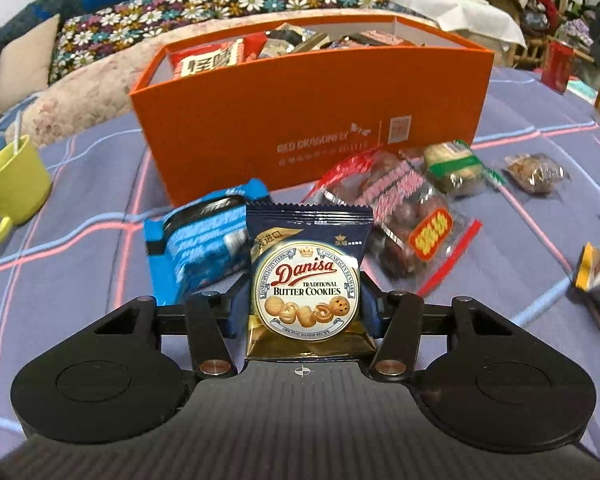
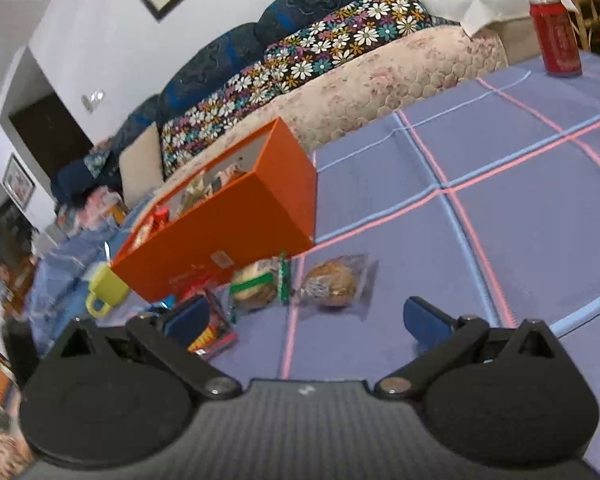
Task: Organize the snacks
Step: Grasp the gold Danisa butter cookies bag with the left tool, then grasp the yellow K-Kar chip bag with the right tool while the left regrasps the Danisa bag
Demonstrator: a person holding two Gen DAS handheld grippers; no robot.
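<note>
Several snacks already fill the orange box, so I judge the job partly done. My left gripper pinches the Danisa cookie packet just short of the box. My right gripper hangs spread and empty. The blue packet, green-banded pastry and round pastry wait on the tabletop.

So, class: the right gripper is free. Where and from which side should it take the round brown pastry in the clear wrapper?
Probably from above, jaws across the pastry packet's bulging middle. It lies flat on the tablecloth; its thin wrapper edges offer little hold. The right gripper is open wide.
</note>
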